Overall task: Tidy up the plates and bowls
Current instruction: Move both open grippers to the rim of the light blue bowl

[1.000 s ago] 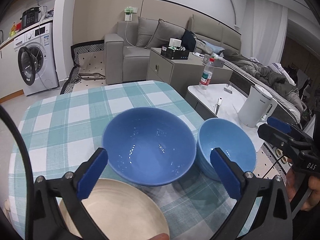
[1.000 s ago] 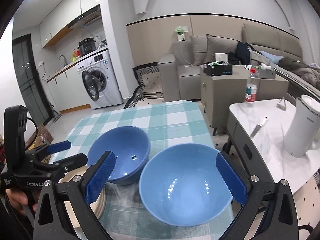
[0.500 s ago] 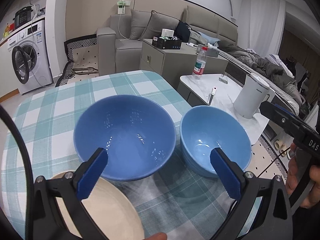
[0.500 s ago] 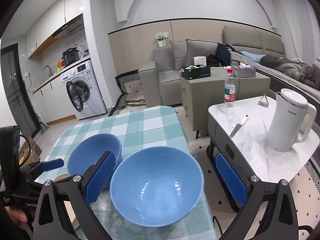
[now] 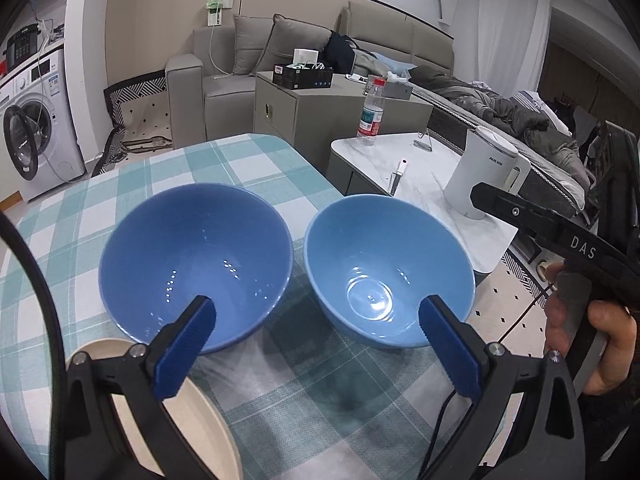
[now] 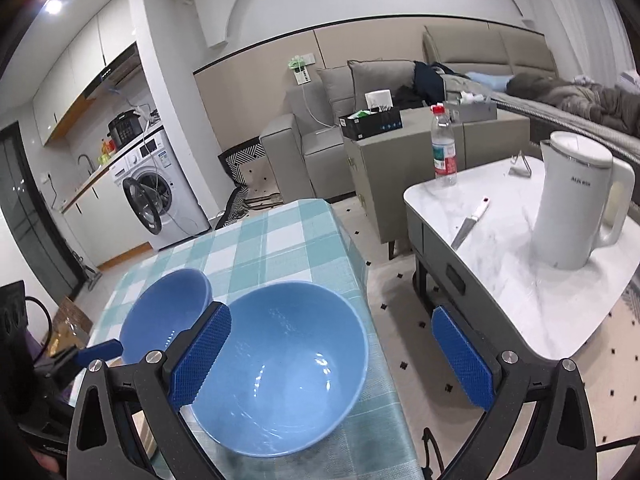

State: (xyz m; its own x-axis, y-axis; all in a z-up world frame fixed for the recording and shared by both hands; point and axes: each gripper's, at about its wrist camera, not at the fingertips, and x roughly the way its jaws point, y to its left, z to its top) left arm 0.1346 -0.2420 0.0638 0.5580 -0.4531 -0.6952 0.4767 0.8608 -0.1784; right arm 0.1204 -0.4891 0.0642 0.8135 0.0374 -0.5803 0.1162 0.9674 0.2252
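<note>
2 blue bowls are seen side by side on the checked tablecloth (image 5: 248,168): the darker bowl (image 5: 196,264) lies left of the lighter bowl (image 5: 388,268), not quite touching, with a cream plate (image 5: 200,432) just in front of the darker bowl. The left gripper (image 5: 316,352) is held spread wide above the cloth in front of the lighter bowl, nothing being grasped. The right gripper (image 6: 332,360) is likewise held apart and empty at the lighter bowl's right rim.

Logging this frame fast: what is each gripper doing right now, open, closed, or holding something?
Left gripper: open, holding nothing, above the table before the two blue bowls.
Right gripper: open, holding nothing, its left finger over the lighter blue bowl.
</note>
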